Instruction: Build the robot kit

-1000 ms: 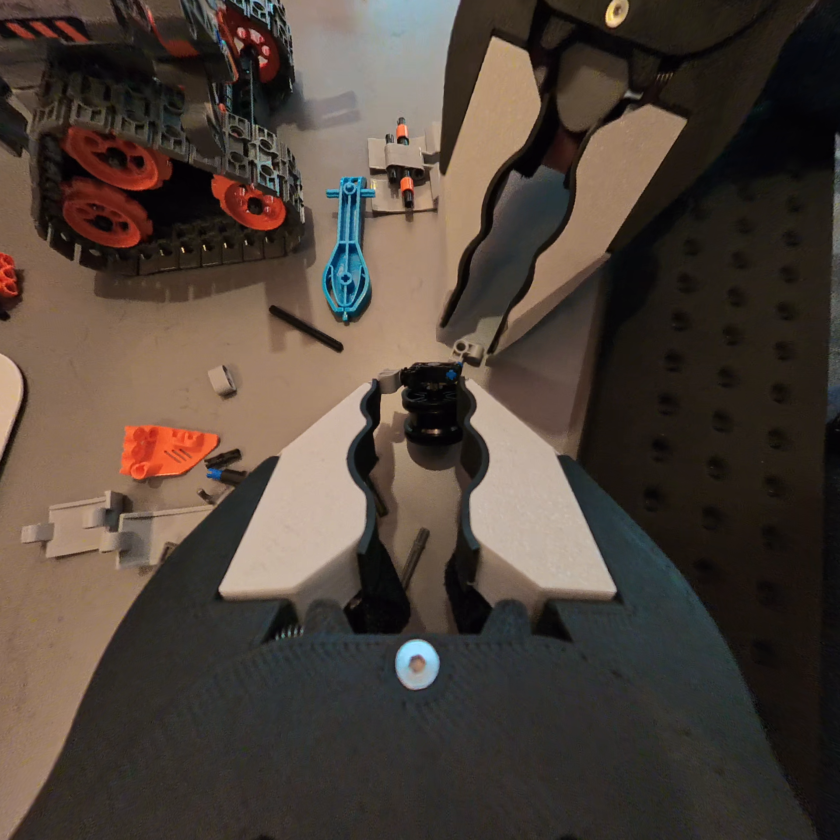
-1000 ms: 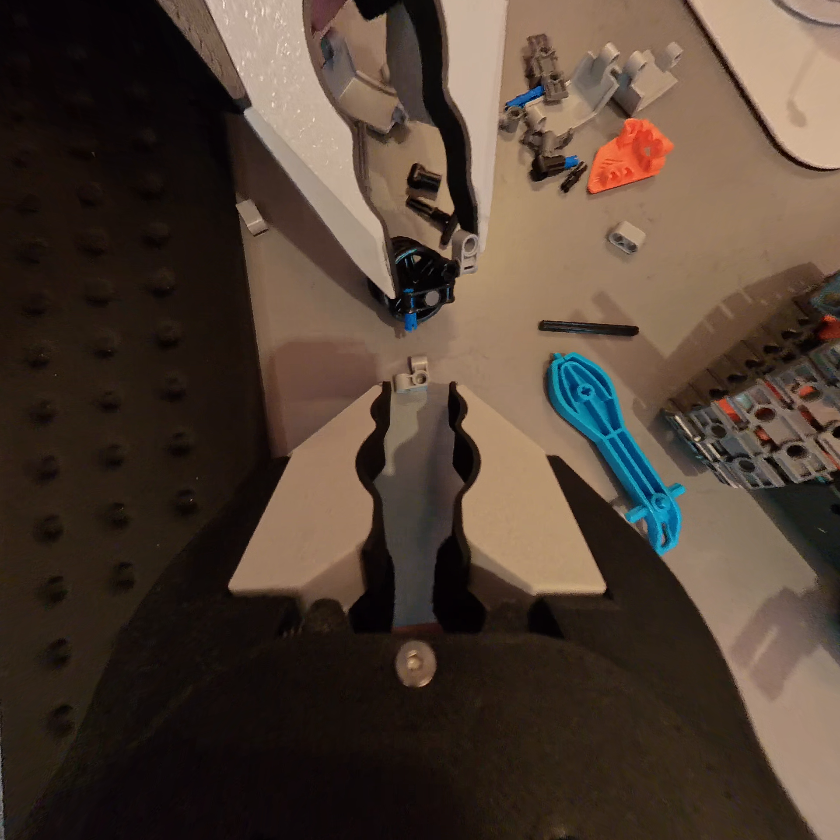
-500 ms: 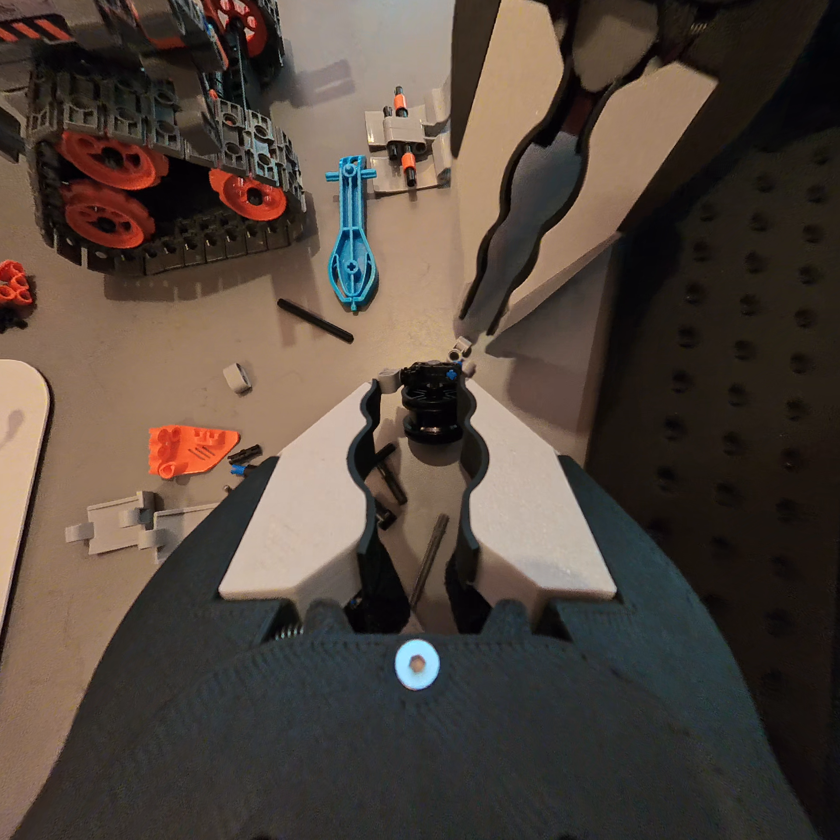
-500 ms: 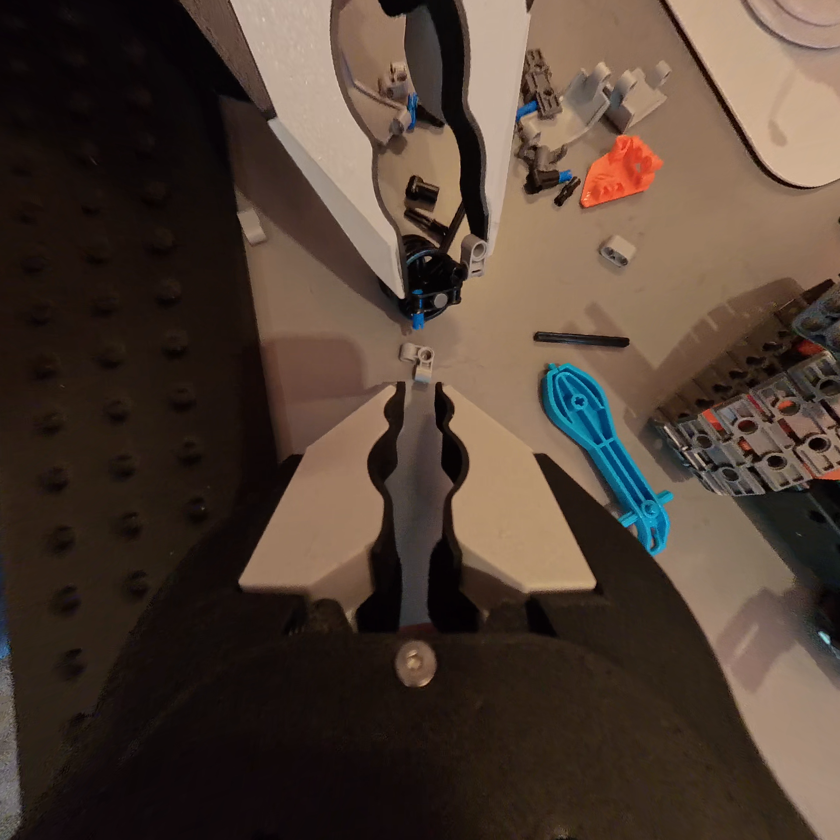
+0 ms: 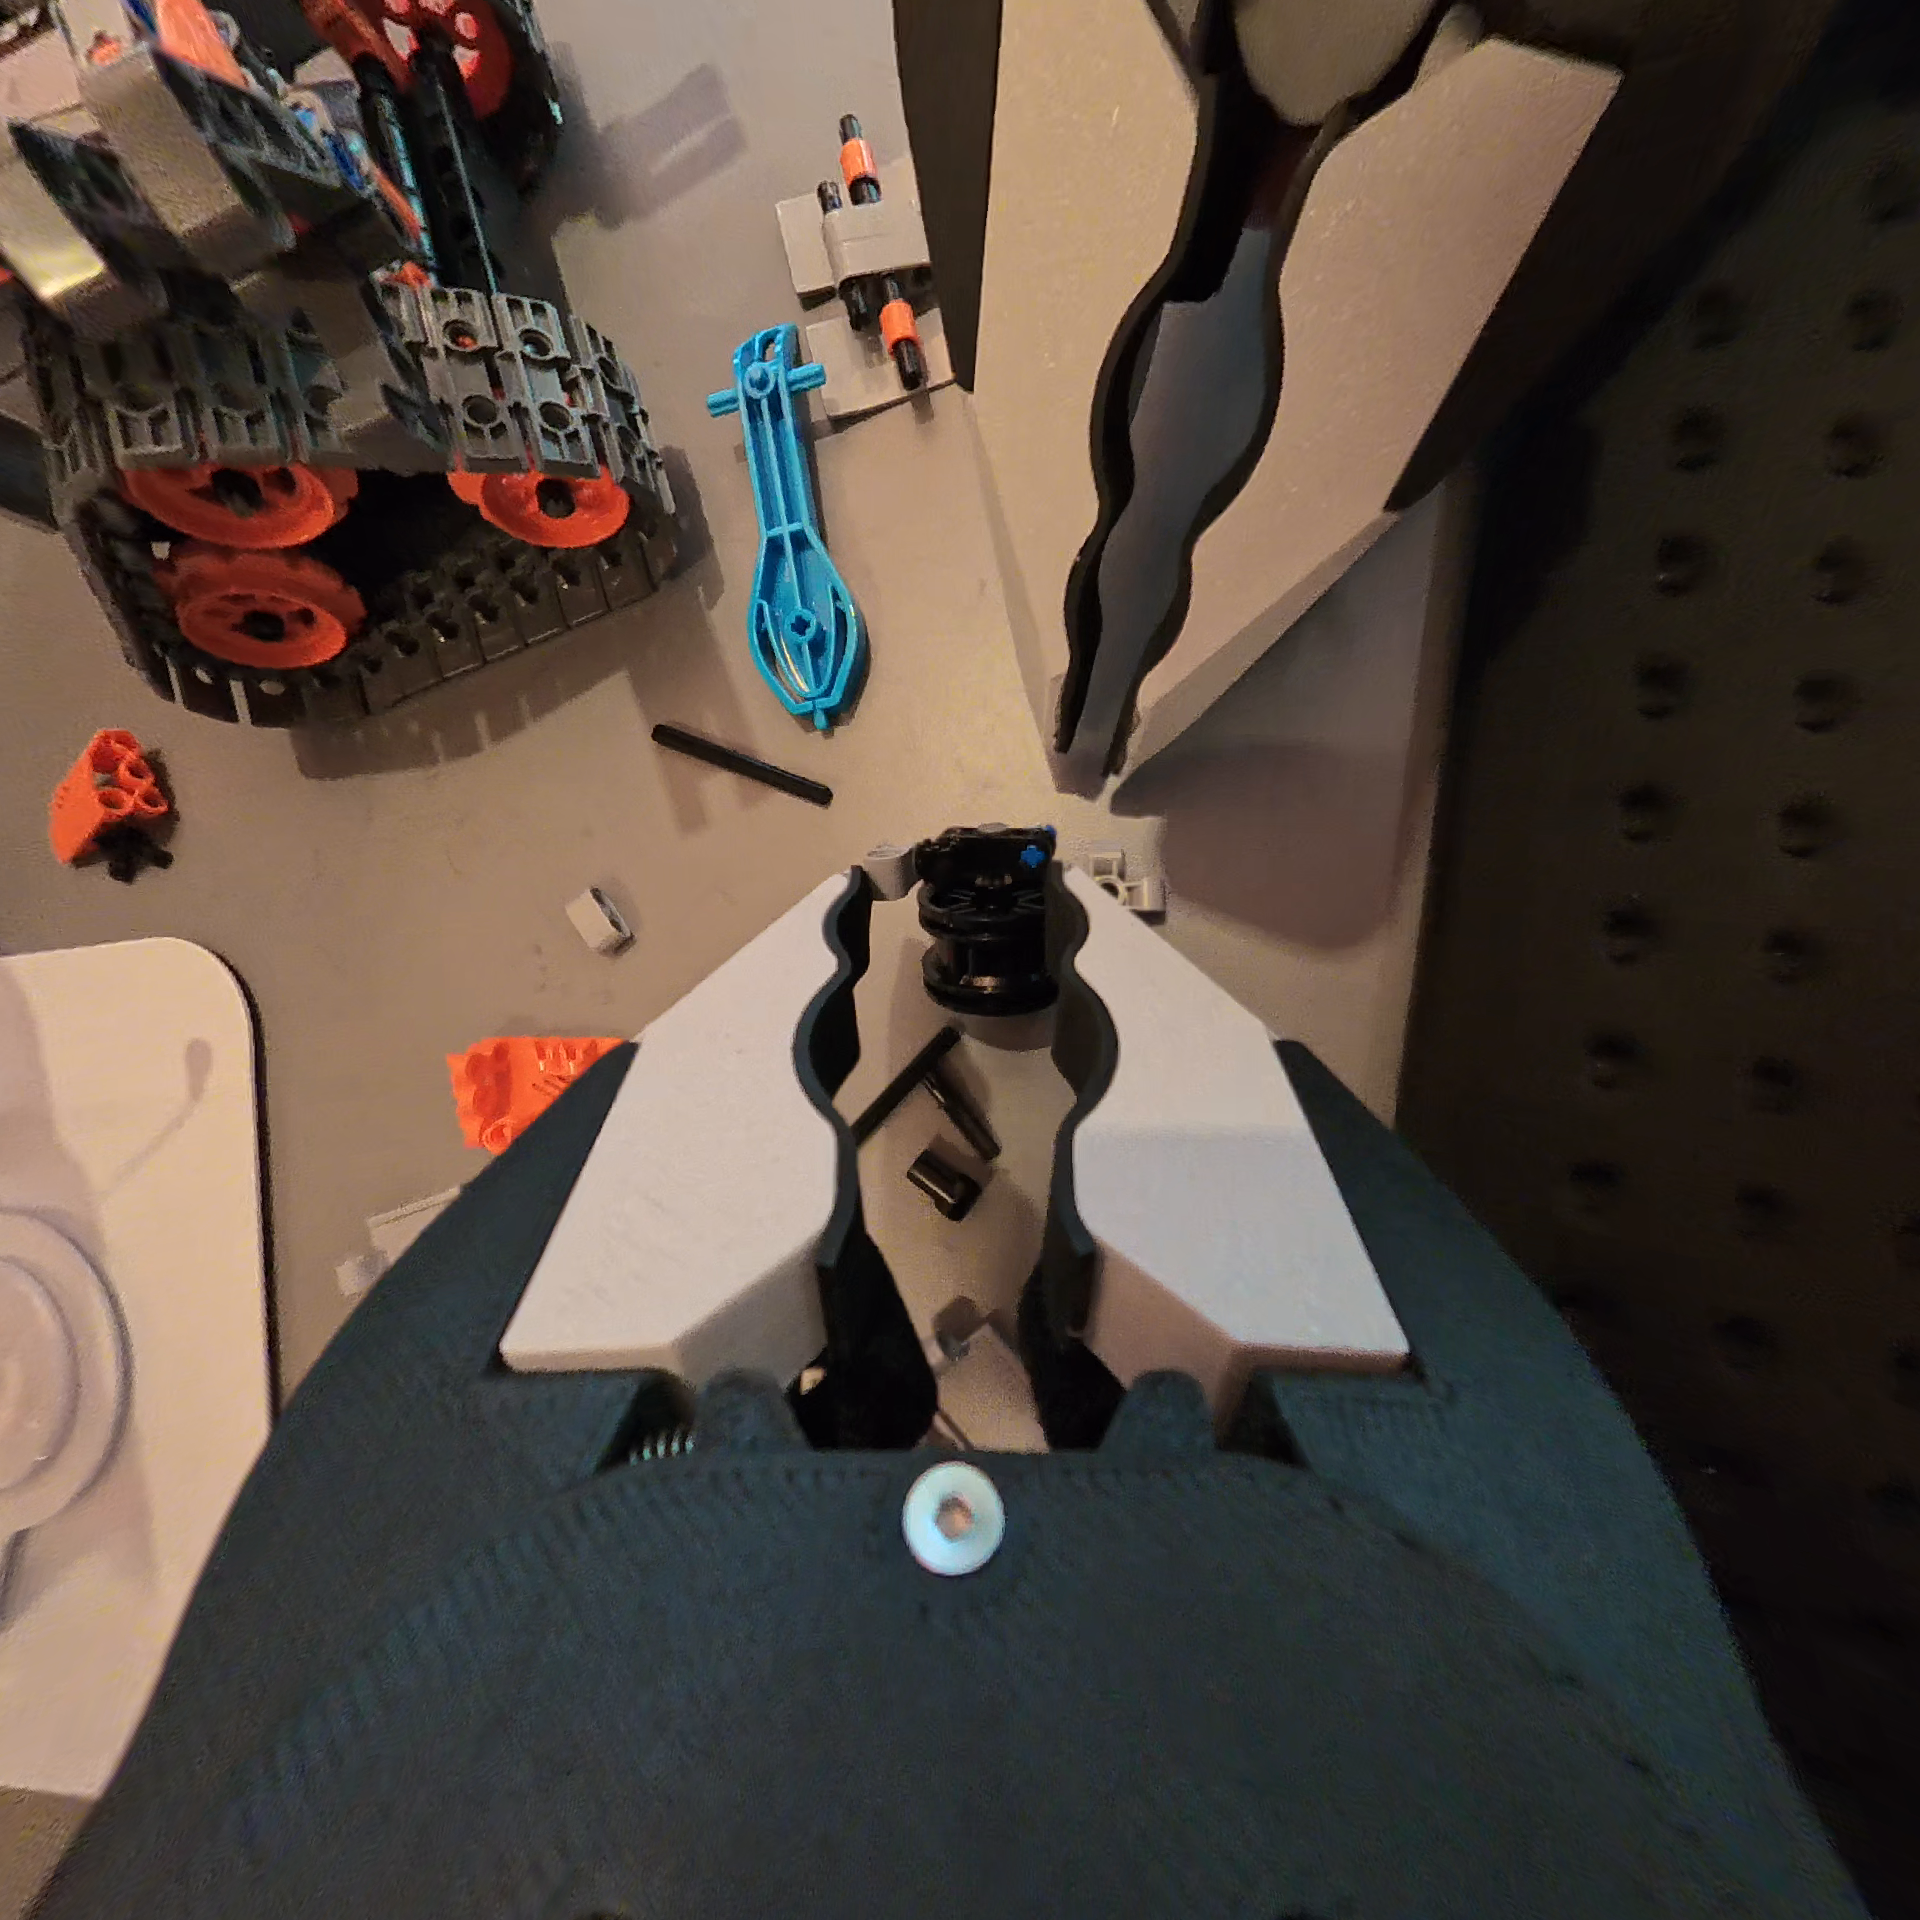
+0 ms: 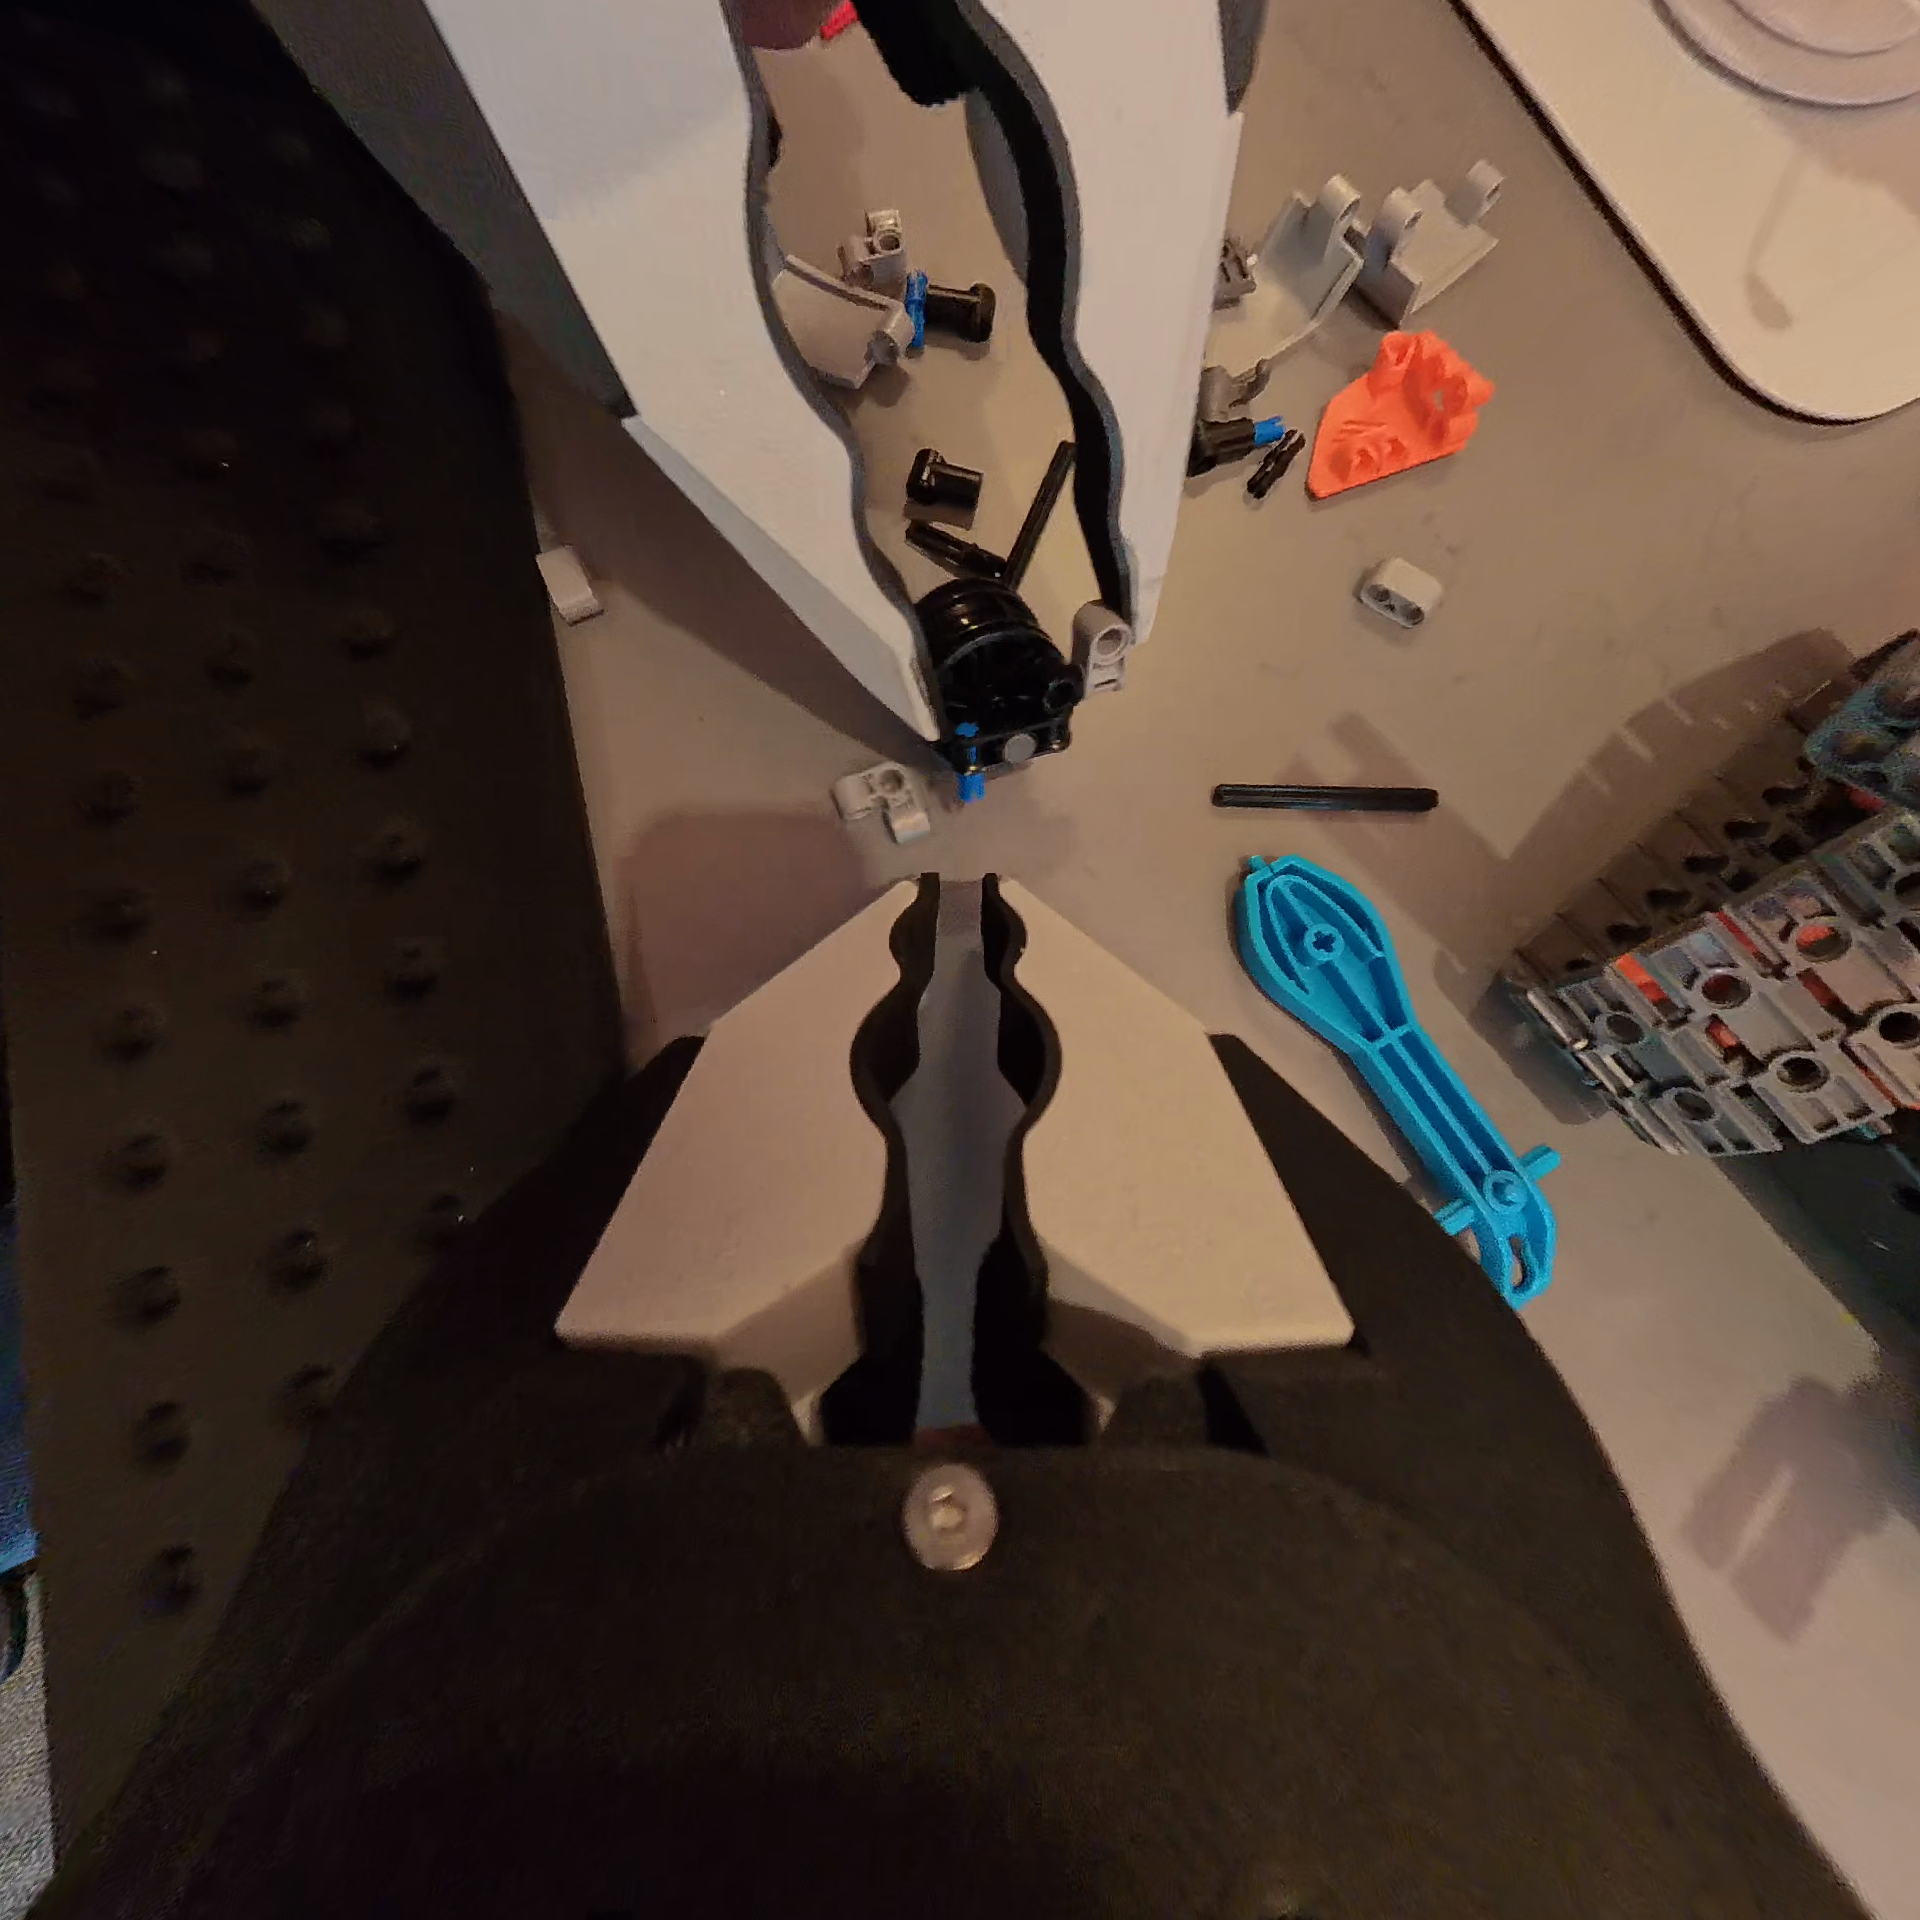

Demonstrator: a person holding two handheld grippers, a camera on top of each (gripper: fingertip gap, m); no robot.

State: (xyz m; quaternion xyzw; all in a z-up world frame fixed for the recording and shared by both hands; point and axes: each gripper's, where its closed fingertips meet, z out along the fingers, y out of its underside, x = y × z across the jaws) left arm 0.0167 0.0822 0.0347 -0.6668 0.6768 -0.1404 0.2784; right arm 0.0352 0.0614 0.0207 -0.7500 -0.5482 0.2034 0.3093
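My left gripper (image 5: 966, 883) is shut on a black wheel hub (image 5: 987, 935) with a grey connector and a blue pin on its front. It holds the hub just above the grey table; it also shows in the right wrist view (image 6: 1023, 686), with the hub (image 6: 987, 665) at its tips. My right gripper (image 6: 961, 883) faces it, its jaws almost together with nothing between them. It shows in the left wrist view (image 5: 1086, 748) too. A small grey connector (image 6: 883, 805) lies loose on the table between the two grippers, beside my left fingertip (image 5: 1122, 883).
A tracked model with orange wheels (image 5: 343, 520) stands at the far left. A blue lever tool (image 5: 795, 540), a black axle (image 5: 743, 764), an orange panel (image 6: 1392, 426), grey panels (image 6: 1382, 239) and small pins lie around. A white tray (image 5: 114, 1143) and a black studded mat (image 5: 1714, 935) border the area. My two grippers' fingertips are within a few centimetres of each other. The black axle (image 5: 743, 764) sits 6 cm or so from the ends of my left fingers. The right camera catches it too, in the right wrist view (image 6: 1321, 794).
The small grey connector that sat at my right gripper's tips now lies on the table. The right jaws have closed further and drawn back. My left gripper still holds the hub.
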